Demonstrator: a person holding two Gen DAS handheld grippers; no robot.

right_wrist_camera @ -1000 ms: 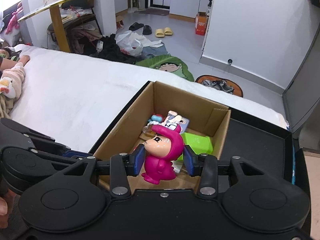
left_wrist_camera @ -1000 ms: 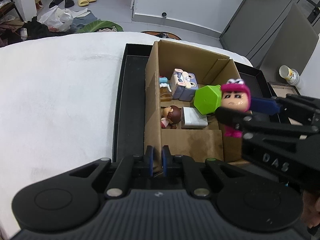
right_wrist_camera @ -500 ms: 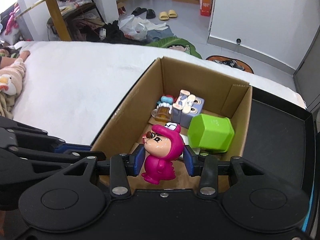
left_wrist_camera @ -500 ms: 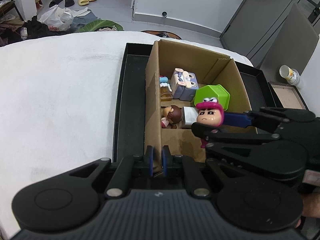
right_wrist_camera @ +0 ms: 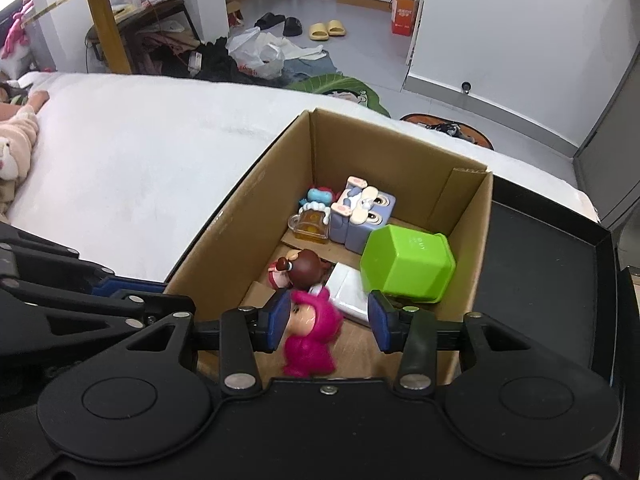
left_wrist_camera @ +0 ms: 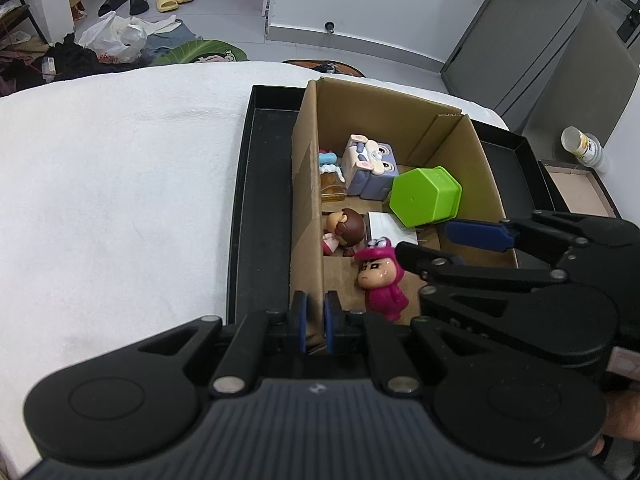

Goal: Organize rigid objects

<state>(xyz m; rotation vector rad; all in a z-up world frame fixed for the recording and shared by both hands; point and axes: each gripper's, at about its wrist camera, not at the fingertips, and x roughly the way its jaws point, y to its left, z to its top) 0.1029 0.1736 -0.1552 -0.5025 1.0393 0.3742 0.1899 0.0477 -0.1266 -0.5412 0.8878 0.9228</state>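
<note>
Open brown cardboard box (right_wrist_camera: 468,216): stands in a shallow black tray (right_wrist_camera: 560,264) on a white-covered bed (left_wrist_camera: 120,184).

Left gripper (left_wrist_camera: 315,322): narrow, its blue pads pinched on the near left wall of the cardboard box.

Right gripper (right_wrist_camera: 328,320): low over the near end of the box, jaws opening. The left pad touches or nearly touches the figurine's face; the right pad stands clear.

Magenta hooded cartoon figurine (left_wrist_camera: 382,280): between the right gripper's pads, blurred in the right wrist view, at the box's near end; whether it rests on the floor cannot be told.

Other contents:
- lime-green hexagonal plastic cup (right_wrist_camera: 406,266), on its side by the right wall;
- lilac rabbit-faced block toy (right_wrist_camera: 362,216), towards the far end;
- small amber beer-mug toy (right_wrist_camera: 310,226), beside the block;
- brown-haired doll figurine (right_wrist_camera: 302,268), by the left wall;
- white flat packet (right_wrist_camera: 348,292), partly under the cup.
</note>
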